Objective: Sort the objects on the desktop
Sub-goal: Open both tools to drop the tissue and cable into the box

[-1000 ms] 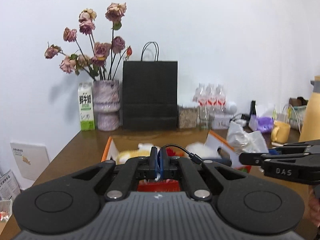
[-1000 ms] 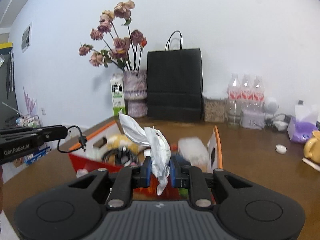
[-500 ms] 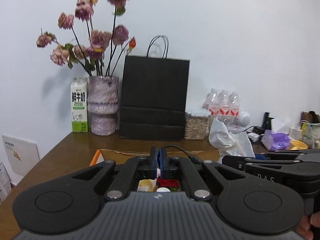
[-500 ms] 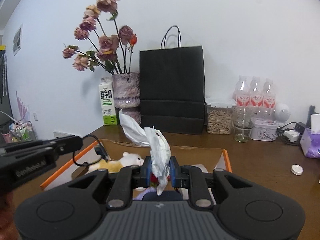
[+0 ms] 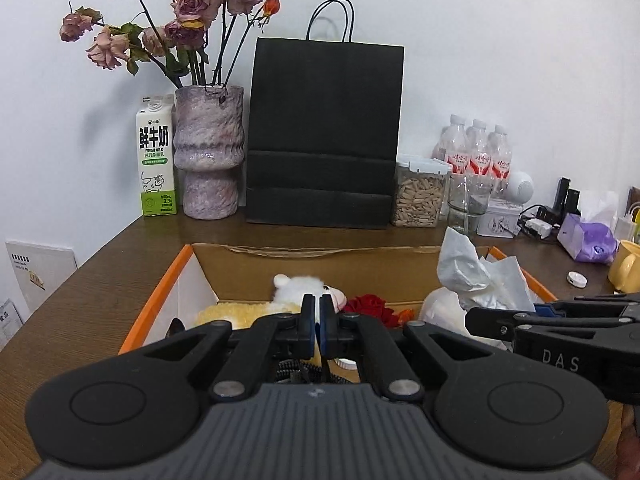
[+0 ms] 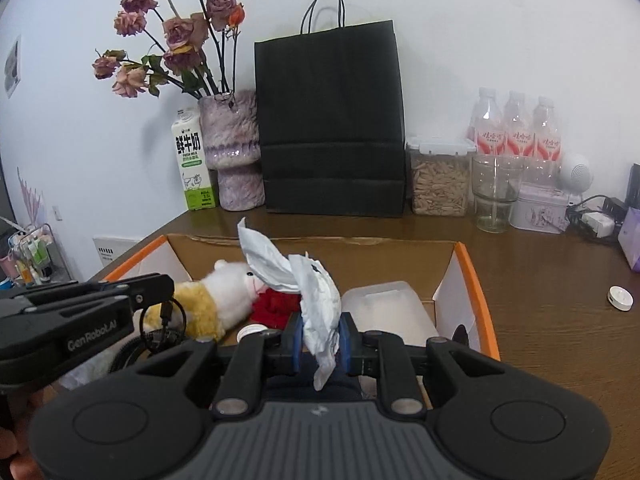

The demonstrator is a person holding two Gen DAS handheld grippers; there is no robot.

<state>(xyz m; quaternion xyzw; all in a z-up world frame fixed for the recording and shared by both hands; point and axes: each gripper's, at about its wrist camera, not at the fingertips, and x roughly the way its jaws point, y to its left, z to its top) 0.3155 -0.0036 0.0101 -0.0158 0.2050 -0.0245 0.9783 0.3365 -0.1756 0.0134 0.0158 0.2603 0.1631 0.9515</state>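
An open orange-edged cardboard box (image 6: 474, 280) sits on the wooden table and holds a plush toy (image 6: 216, 300), a red fabric flower (image 6: 276, 306), a clear plastic container (image 6: 384, 306) and a coiled black cable. My right gripper (image 6: 320, 340) is shut on crumpled white paper (image 6: 316, 292) above the box; the paper also shows in the left wrist view (image 5: 480, 280). My left gripper (image 5: 317, 326) is shut on a thin black cable (image 6: 168, 314) that hangs in a loop over the box's left side. The plush toy (image 5: 296, 292) lies just beyond its fingers.
Along the wall stand a milk carton (image 5: 156, 160), a vase of dried roses (image 5: 210, 152), a black paper bag (image 5: 324, 136), a seed jar (image 5: 418, 196), water bottles (image 5: 476, 152) and a glass (image 6: 494, 196). A white cap (image 6: 620, 298) and a yellow mug (image 5: 628, 266) lie right of the box.
Both grippers have moved forward and down over the box, so its inside is now in full view. Each keeps its hold, left on the cable and right on the paper.
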